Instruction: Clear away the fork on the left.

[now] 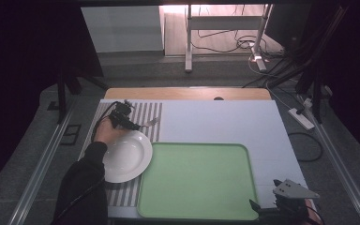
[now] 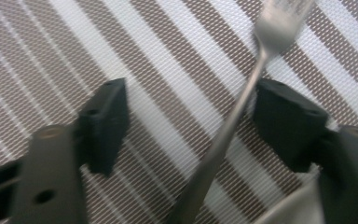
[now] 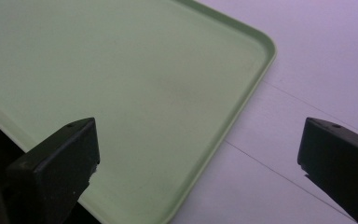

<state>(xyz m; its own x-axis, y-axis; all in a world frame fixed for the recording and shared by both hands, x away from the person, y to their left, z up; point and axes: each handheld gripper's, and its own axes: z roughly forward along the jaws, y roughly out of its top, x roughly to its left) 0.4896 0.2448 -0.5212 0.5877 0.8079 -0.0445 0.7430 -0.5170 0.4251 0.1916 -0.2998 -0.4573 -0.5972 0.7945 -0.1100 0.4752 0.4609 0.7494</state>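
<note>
The left claw point(image 2: 186, 121) stands wide open over a striped placemat point(image 2: 168, 60), a fork point(image 2: 235, 121) slanting between its jaws, nearer the right one.

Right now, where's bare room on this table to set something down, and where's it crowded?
The green tray is bare throughout. So is the white sheet beyond the tray and along its right edge, up to the right gripper. It is crowded at the left: the plate, fork and left gripper share the striped mat.
</note>
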